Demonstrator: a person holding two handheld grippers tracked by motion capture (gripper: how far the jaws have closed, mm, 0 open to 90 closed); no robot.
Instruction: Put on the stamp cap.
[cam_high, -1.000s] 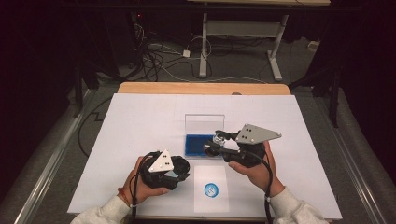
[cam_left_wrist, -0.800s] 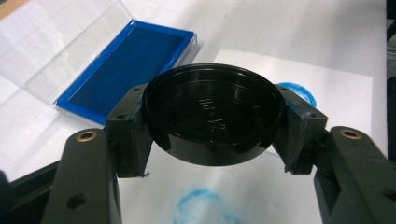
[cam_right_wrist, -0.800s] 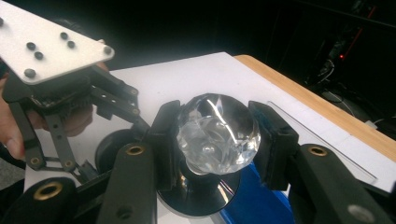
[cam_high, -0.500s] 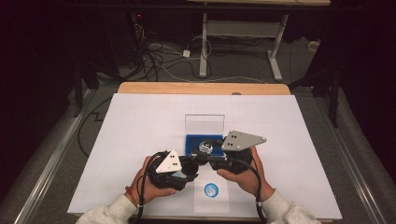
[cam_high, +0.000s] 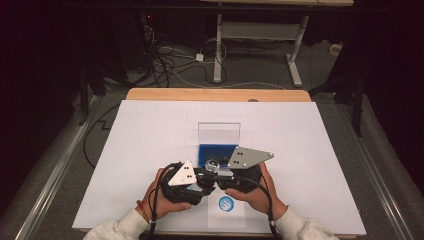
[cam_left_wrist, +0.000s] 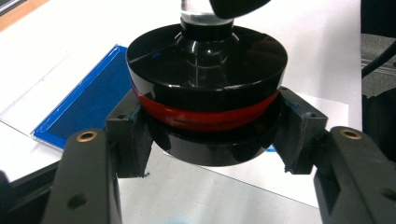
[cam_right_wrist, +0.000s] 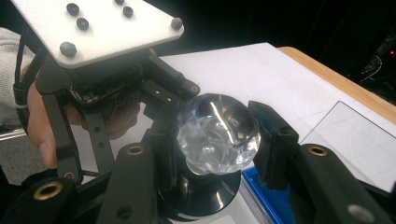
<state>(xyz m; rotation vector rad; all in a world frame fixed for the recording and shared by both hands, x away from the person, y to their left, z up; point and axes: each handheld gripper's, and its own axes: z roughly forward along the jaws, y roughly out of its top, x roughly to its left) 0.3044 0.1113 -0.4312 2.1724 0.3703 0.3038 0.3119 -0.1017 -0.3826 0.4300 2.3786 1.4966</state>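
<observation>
Near the table's front edge, over the white sheet (cam_high: 150, 150), I see my left gripper (cam_left_wrist: 208, 135) pinching the black stamp base (cam_left_wrist: 208, 79) with its red band, my right gripper (cam_right_wrist: 217, 135) clamped on its clear knob (cam_right_wrist: 217, 133), blue ink pad (cam_high: 216, 152) just behind.

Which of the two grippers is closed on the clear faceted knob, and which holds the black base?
The right gripper grips the clear knob; the left gripper clamps the red-ringed black base.
</observation>
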